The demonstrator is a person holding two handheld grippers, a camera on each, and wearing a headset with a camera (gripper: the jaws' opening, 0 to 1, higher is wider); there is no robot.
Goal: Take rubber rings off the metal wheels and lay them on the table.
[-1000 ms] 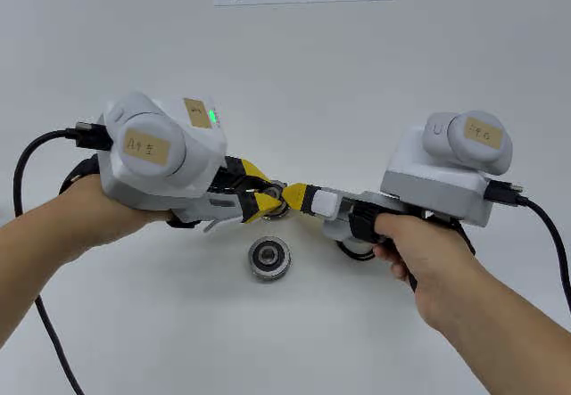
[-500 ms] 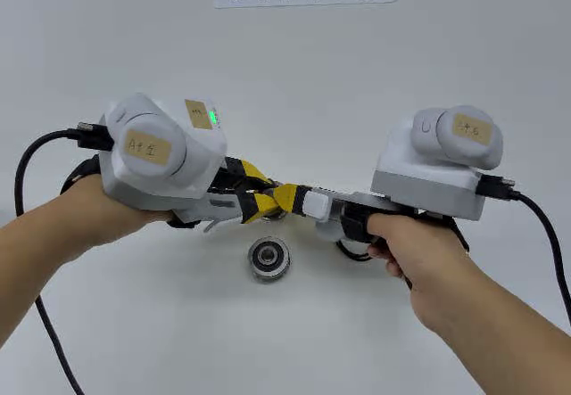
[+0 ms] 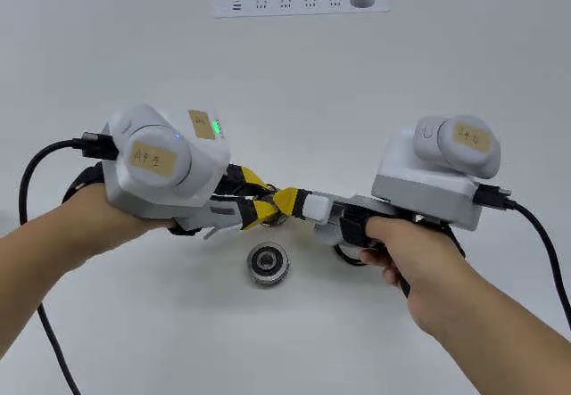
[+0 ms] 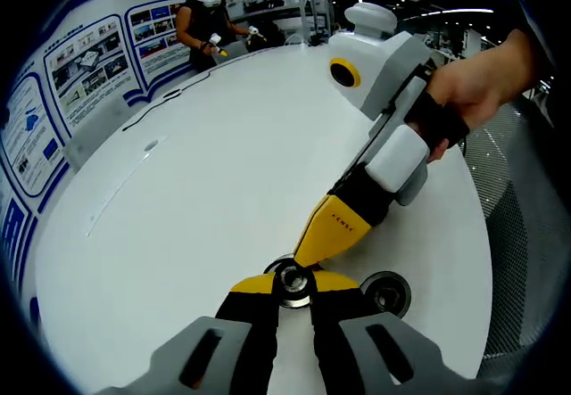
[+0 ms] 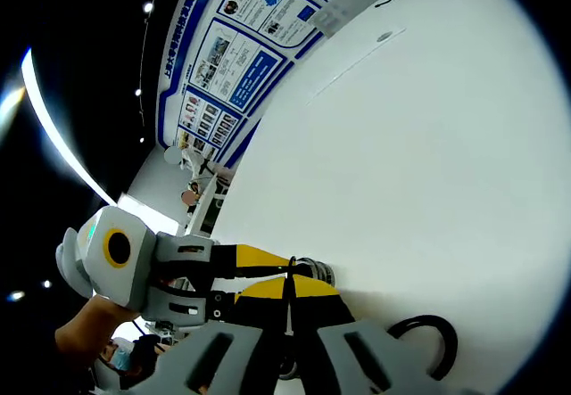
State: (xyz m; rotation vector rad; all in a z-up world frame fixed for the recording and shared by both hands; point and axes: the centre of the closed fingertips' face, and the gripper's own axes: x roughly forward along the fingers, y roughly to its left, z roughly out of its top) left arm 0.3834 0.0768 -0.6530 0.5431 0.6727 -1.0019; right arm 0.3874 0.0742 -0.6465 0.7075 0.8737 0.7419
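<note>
One white table (image 3: 428,65), broad, matt and plain, carries everything listed below.

One left gripper (image 3: 260,209), handheld, with a bulky white housing, a paper label and black jaws ending in yellow tips. It reaches in from the left above the middle of the table. Its jaws pinch a small metal wheel from both sides, seen plainly in the left gripper view.

One right gripper (image 3: 287,201), of the same make and likewise labelled. It reaches in from the right and meets the left gripper nose to nose. Its jaws are pressed together into a single yellow wedge (image 4: 331,229), and the tips touch the rim of that same wheel from the opposite side. Whether any rubber is caught between them cannot be told.

One white power strip (image 3: 302,4), long and narrow, with a row of sockets and a round grey part at its right end. It lies flat at the far side of the table, well apart from both grippers.

One held wheel (image 4: 293,278), round silver metal with a dark hub, clamped between the left gripper's yellow tips.

One second wheel (image 3: 268,262), round silver metal with a dark band between rim and hub. It lies flat on the table just nearer the person than the meeting jaws and touches neither gripper.

One black rubber ring (image 5: 430,334), thin and off any wheel. It lies flat on the table just beside the right gripper, partly hidden beneath it in the head view.
</note>
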